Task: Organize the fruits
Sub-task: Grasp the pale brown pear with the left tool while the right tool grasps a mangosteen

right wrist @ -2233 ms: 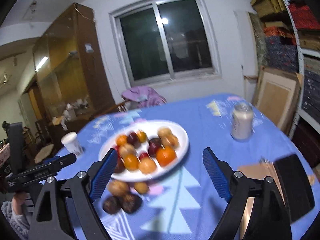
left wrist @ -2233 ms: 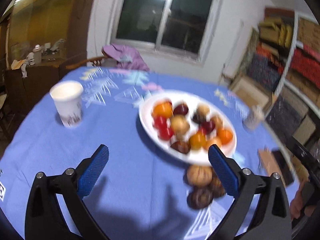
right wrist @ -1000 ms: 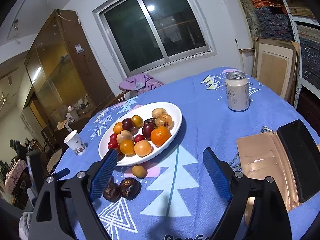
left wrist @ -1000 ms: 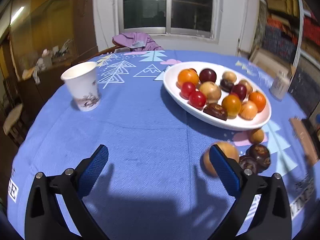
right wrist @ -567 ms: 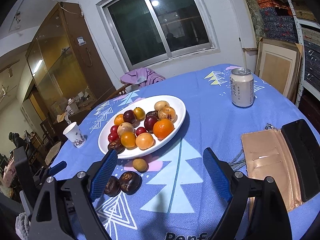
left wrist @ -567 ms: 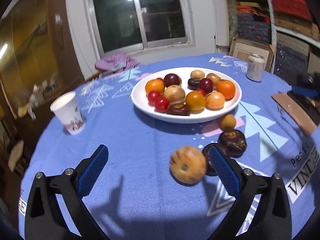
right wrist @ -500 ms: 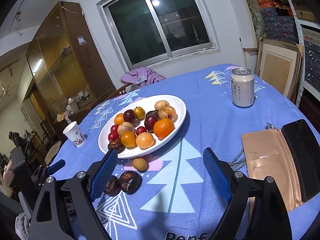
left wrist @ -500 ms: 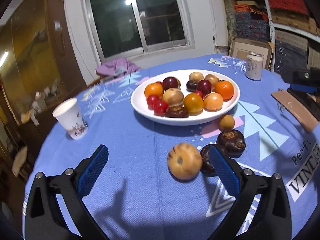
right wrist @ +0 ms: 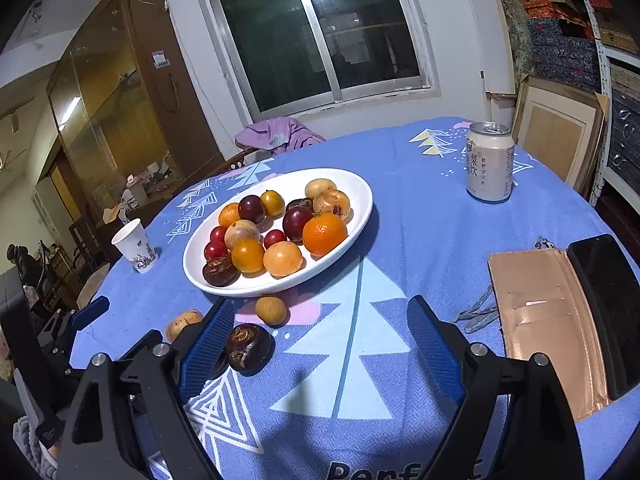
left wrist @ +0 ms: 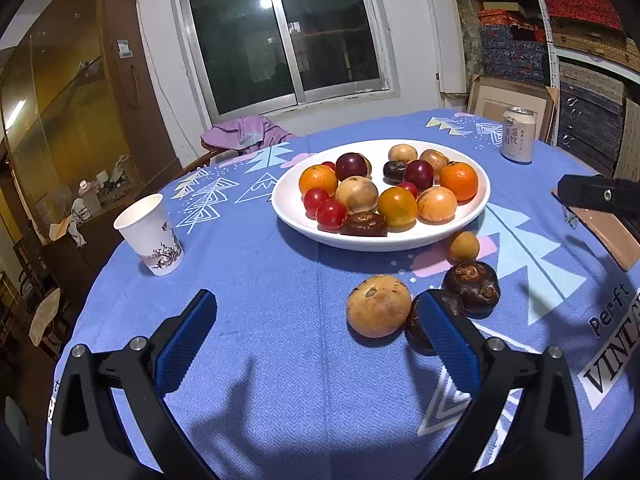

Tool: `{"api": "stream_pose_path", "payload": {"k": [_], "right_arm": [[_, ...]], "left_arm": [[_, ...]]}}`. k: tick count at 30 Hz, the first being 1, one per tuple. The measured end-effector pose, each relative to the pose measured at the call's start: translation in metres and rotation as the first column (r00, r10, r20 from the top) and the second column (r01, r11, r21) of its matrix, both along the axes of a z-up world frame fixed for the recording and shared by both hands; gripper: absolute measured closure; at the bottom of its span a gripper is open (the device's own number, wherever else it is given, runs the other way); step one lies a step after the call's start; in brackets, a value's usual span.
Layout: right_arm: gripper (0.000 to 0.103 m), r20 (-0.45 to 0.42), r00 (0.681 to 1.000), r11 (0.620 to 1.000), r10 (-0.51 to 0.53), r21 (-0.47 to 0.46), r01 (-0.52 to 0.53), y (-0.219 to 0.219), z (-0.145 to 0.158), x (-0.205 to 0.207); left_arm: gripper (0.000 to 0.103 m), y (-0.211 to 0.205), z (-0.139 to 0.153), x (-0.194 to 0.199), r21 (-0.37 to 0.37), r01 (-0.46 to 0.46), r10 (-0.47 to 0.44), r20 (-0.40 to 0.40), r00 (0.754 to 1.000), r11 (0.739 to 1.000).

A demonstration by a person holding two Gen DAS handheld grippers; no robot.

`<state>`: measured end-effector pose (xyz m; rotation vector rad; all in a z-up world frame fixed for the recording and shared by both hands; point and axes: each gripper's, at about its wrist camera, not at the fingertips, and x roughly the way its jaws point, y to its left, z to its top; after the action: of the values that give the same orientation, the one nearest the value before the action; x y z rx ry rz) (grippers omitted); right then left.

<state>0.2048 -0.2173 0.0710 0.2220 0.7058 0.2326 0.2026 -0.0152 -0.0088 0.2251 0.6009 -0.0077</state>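
A white plate (left wrist: 292, 216) (right wrist: 360, 208) on the blue tablecloth holds several oranges, plums, red and tan fruits. In front of it lie loose fruits: a large tan one (left wrist: 378, 311) (right wrist: 182, 322), a small yellow one (left wrist: 463, 246) (right wrist: 271, 310) and two dark brown ones (left wrist: 472, 283) (right wrist: 248, 349). My left gripper (left wrist: 316, 340) hovers open above the cloth, its right finger beside the tan fruit and covering part of a dark one. My right gripper (right wrist: 316, 344) is open too, with its left finger next to the dark fruits. Neither holds anything.
A paper cup (left wrist: 150, 236) (right wrist: 135, 245) stands at the left, a drink can (left wrist: 518, 134) (right wrist: 489, 160) at the far right. An open wallet case with a phone (right wrist: 560, 312) lies at the right edge. A chair with purple cloth (right wrist: 276, 134) sits behind the table.
The left gripper's view has swung and rolled level, bringing the loose fruits from its right edge toward the centre. The right gripper has barely moved. Both stay open.
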Motion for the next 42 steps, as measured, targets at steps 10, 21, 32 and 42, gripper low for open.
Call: {"api": "stream_pose_path", "payload": {"k": [10, 21, 32, 42], "right_arm": [[0.013, -0.008, 1.000, 1.000, 0.006, -0.010, -0.006, 0.003, -0.002, 0.000], [0.013, -0.043, 0.988, 0.973, 0.145, -0.172, -0.150, 0.044, -0.015, -0.005], [0.037, -0.134, 0.971, 0.958, 0.200, -0.182, -0.222, 0.071, -0.036, 0.010], [0.048, -0.211, 0.956, 0.971, 0.204, -0.083, -0.225, 0.082, -0.048, 0.029]], "left_arm": [[0.004, 0.002, -0.001, 0.002, -0.008, -0.007, 0.007, -0.007, 1.000, 1.000], [0.004, 0.011, -0.012, 0.019, -0.076, 0.003, -0.012, -0.118, 0.993, 0.997], [0.004, 0.008, -0.024, 0.056, -0.142, 0.026, -0.057, -0.218, 0.974, 0.990], [0.058, 0.016, -0.031, 0.058, -0.252, 0.097, -0.166, -0.266, 0.949, 0.963]]}}
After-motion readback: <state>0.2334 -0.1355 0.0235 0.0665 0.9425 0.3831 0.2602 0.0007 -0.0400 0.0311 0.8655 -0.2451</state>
